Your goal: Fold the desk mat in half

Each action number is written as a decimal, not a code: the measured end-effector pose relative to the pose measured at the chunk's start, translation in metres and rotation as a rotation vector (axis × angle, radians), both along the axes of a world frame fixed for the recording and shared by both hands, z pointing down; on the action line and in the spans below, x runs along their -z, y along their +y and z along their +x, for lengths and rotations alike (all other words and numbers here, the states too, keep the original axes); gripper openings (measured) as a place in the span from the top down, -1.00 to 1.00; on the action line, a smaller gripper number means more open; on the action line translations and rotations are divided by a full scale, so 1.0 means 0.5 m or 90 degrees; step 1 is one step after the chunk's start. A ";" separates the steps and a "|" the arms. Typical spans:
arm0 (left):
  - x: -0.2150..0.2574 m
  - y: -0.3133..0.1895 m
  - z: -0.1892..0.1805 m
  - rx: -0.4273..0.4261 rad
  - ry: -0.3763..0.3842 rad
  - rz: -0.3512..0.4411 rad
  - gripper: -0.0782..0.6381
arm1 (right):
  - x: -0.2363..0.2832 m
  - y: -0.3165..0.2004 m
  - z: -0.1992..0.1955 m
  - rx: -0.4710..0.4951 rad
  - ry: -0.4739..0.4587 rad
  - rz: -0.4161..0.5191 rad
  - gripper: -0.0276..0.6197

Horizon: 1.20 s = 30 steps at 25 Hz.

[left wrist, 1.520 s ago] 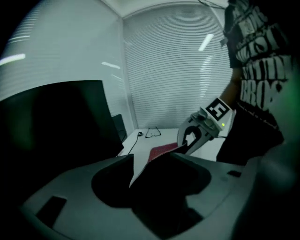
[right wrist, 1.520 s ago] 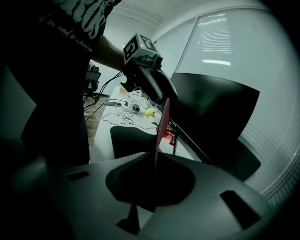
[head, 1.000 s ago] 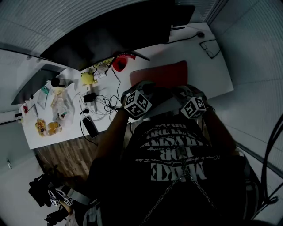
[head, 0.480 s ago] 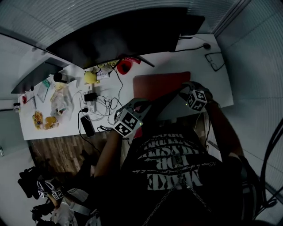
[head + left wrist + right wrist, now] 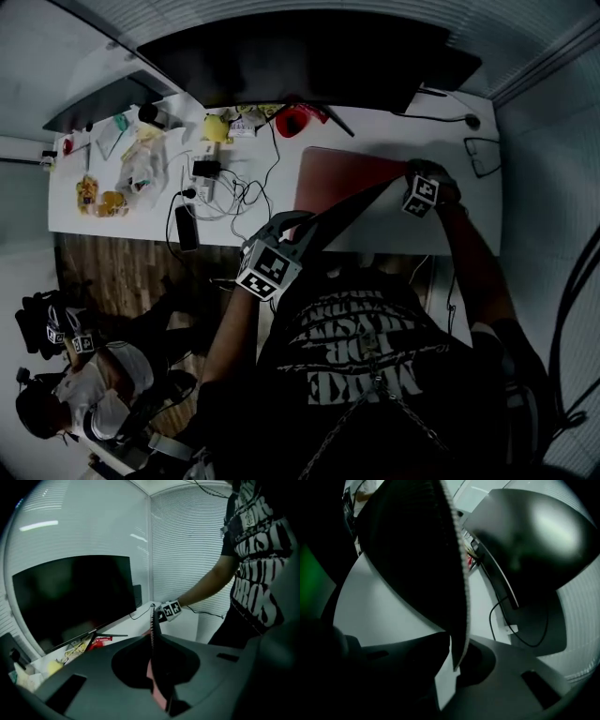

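Observation:
The desk mat (image 5: 339,172) is red on top and dark underneath, and lies on the white desk (image 5: 398,234). Its near edge is lifted and runs as a dark band between the two grippers. My left gripper (image 5: 296,231) hangs off the desk's near edge, shut on one corner; the mat's thin edge (image 5: 152,634) stands between that gripper's (image 5: 155,679) jaws. My right gripper (image 5: 413,178) is over the mat's far right side. Its jaws are closing, with the other corner (image 5: 417,550) between them at this gripper's (image 5: 455,660) slot.
A wide dark monitor (image 5: 300,56) stands along the desk's back. A red object (image 5: 298,119), a yellow item (image 5: 217,127), tangled cables (image 5: 225,197) and a black phone (image 5: 185,228) lie left of the mat. Glasses (image 5: 485,155) lie far right. Another person (image 5: 84,384) sits lower left.
Both grippers were close together at the mat's near edge. The right one has gone forward and right across the mat, the left one back and left, and the dark underside now shows.

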<state>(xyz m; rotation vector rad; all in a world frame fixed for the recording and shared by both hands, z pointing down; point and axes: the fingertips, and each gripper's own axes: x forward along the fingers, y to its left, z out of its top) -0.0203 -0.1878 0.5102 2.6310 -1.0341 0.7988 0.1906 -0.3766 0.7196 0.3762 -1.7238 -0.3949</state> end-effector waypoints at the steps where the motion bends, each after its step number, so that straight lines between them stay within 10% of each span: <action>1: 0.009 -0.004 -0.011 0.026 0.001 0.008 0.71 | 0.010 0.001 -0.004 -0.013 -0.028 0.012 0.85; 11: 0.181 -0.053 -0.100 0.067 0.058 0.117 0.71 | 0.319 0.060 0.030 -0.205 -0.288 0.063 0.86; 22: 0.308 -0.186 -0.107 -0.013 0.052 0.207 0.71 | 0.671 0.084 0.127 -0.322 -0.381 0.230 0.85; 30: 0.121 -0.063 -0.105 -0.033 0.079 0.048 0.71 | 0.514 0.277 0.146 -0.367 -0.341 0.098 0.86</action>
